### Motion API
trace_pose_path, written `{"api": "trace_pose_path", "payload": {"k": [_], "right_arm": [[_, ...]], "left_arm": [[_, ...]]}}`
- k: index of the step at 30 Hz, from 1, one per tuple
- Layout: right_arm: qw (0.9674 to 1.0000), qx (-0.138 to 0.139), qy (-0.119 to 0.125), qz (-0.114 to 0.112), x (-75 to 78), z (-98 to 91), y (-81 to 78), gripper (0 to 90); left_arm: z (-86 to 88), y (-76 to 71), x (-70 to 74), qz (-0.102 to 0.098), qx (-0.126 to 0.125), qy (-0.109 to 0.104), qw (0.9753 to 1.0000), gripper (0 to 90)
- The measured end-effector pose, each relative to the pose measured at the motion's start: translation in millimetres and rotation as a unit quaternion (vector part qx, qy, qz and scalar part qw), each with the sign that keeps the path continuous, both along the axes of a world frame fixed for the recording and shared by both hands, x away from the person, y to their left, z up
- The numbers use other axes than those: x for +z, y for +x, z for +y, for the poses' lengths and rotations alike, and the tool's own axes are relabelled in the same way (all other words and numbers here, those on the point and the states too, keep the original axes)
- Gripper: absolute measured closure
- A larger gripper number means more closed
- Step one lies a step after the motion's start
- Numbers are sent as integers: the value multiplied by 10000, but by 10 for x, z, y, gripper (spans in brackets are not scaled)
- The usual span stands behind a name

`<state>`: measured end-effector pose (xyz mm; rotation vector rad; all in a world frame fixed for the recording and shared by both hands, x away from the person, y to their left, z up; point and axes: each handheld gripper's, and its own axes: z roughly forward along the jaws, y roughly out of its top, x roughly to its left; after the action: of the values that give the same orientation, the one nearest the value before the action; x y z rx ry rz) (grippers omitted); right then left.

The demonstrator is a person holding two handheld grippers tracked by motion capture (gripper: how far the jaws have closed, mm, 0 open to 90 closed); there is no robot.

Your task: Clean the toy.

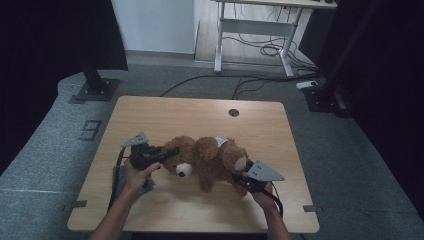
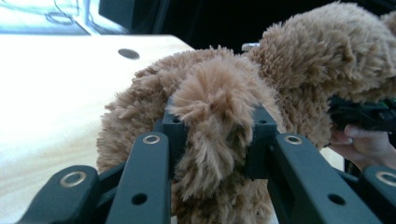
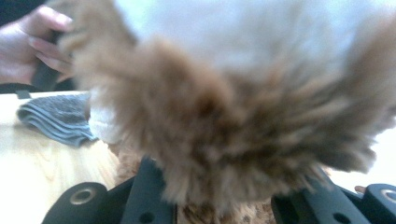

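A folded grey cloth [image 1: 120,176] is lying at the left of the wooden table [image 1: 165,107], partly covered by the person's left hand [image 1: 136,175], so its full outline is staying out of sight. The left gripper [image 1: 172,152] is reaching in from the left and, in the left gripper view, its jaws are clamping a tuft of fur, an ear or limb, of the brown teddy bear [image 1: 207,159]; which part it is cannot be told. The bear is lying near the middle of the table toward the person's edge, its white muzzle and dark nose facing the near edge, with a small white tag [image 1: 221,140] sticking up from its back. At the right, the right gripper [image 1: 239,176] is gripping the bear's other end, its jaws squeezed tight on fur; the right gripper view is showing this fur badly blurred, hiding the pads and most of the jaws, and the fur's upper part is washing out to white
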<state>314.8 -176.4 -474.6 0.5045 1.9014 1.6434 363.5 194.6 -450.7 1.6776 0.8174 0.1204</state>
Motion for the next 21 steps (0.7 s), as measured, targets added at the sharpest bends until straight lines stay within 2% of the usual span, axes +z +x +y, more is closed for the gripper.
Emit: {"api": "trace_pose_path", "payload": {"k": [6, 9, 10, 13, 15, 21], "right_arm": [[9998, -167, -126, -53, -53, -5, 72, 675], [9996, -165, -229, 14, -106, 0, 90, 651], [9996, -165, -229, 14, -106, 0, 90, 651], [9995, -90, -264, 113, -160, -4, 65, 618], [9994, -56, -303, 173, -191, -13, 44, 601], [9990, 68, -268, 337, -224, -49, -14, 513]], "left_arm": [[-16, 29, -10, -74, 58, 15, 10000, 683], [-16, 11, -31, -131, 53, 223, 9997, 684], [-16, 11, -31, -131, 53, 223, 9997, 685], [-9, -39, -70, -141, -12, 439, 9989, 686], [-7, -68, -96, -145, -36, 499, 9986, 687], [8, -114, -160, -142, -98, 526, 9985, 695]]}}
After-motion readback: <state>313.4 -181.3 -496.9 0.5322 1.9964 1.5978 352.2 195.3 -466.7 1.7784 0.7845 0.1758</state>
